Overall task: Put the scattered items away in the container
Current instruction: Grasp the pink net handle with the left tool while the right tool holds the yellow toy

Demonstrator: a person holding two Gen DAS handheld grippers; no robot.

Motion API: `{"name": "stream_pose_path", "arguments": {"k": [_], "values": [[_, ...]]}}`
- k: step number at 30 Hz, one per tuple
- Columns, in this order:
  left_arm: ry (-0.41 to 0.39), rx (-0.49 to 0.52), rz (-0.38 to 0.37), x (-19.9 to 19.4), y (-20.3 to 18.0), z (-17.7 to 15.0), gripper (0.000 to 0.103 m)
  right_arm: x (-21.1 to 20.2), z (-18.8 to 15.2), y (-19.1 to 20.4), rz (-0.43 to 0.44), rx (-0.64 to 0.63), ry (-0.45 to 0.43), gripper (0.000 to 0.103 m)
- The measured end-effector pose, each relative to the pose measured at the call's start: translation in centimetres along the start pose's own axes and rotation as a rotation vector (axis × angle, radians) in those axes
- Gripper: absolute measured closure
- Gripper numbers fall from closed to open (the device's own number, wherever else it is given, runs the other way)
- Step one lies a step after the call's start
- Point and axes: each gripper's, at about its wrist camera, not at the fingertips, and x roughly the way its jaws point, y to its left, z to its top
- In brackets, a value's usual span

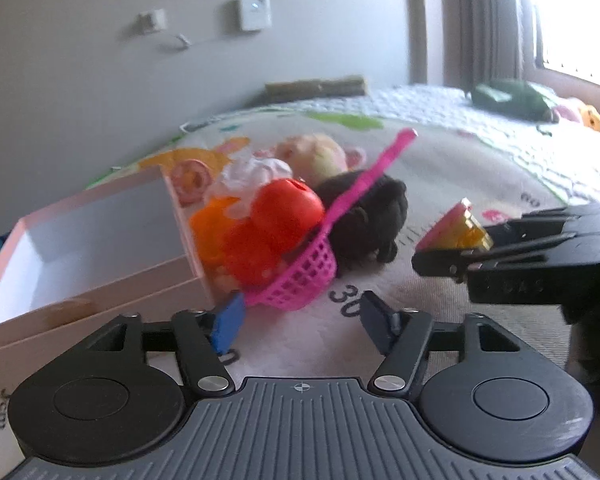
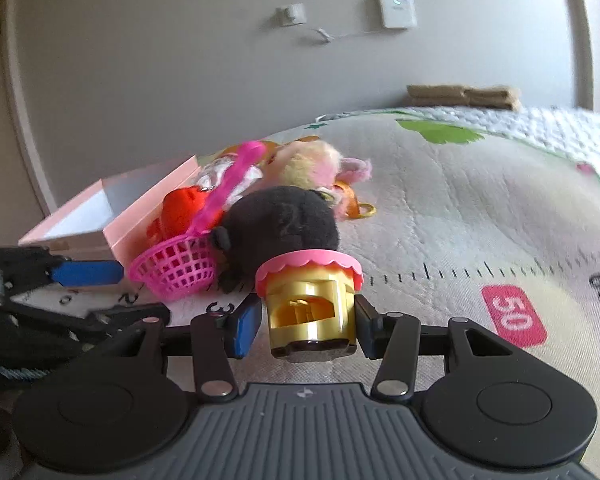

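**Right tool grips the toy cup beside the pile; left tool empty**

The right tool (image 2: 306, 320) is clenched on a small yellow plastic toy cup with a scalloped pink rim (image 2: 308, 304), its blue pads pressing the cup's two sides. The cup sits just in front of a round black plush toy (image 2: 280, 224) on the printed play mat with number markings (image 2: 460, 208).

The left tool (image 1: 300, 316) has its fingers spread with nothing between the blue pads; it points at a pink plastic mesh basket with a long handle (image 1: 296, 276), which leans against the black plush toy. Behind the basket lie an orange-red round plastic toy (image 1: 284, 216), a crumpled white item (image 1: 252, 172) and a pale yellow and pink plush toy (image 1: 320, 152), all crowded together.

The open pink cardboard box with a white interior (image 1: 92, 232), the container, stands just left of this pile, touching the orange toys. No scattered toy shows inside it.
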Motion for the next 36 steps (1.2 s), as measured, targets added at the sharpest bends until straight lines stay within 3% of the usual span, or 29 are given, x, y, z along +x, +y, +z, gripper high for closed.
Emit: {"name": "stream_pose_path", "arguments": {"k": [9,11,15,17,20,22,23,26,36], "values": [[-0.037,0.186,0.088,3.4,-2.7,0.1,0.030,0.0,-0.1,-0.8,0.026,0.054,0.017,0.054],[-0.048,0.214,0.104,3.7,-2.8,0.0,0.037,0.1,0.0,-0.8,0.025,0.056,0.020,0.054],[-0.064,0.230,0.085,3.0,-2.6,-0.3,0.062,0.4,0.0,-0.7,0.011,0.056,0.032,0.054],[-0.067,0.242,0.075,2.4,-2.4,-0.5,0.063,0.4,0.1,-0.6,-0.009,0.058,0.028,0.054],[-0.080,0.228,0.054,0.7,-2.0,-1.1,0.067,0.3,0.0,-0.4,-0.042,0.056,0.019,0.054],[-0.086,0.205,0.034,-0.5,-1.7,-1.5,0.085,0.2,0.0,-0.2,-0.069,0.052,0.012,0.054],[-0.090,0.189,0.021,-1.3,-1.5,-1.7,0.087,0.2,0.0,0.0,-0.083,0.045,0.006,0.054],[-0.102,0.151,-0.013,-3.7,-0.9,-2.7,0.087,-0.1,-0.3,0.8,-0.110,0.019,0.009,0.054],[-0.121,0.084,0.000,-10.5,1.9,-5.9,0.088,-2.8,-2.6,4.0,-0.037,-0.049,0.077,0.054]]}}
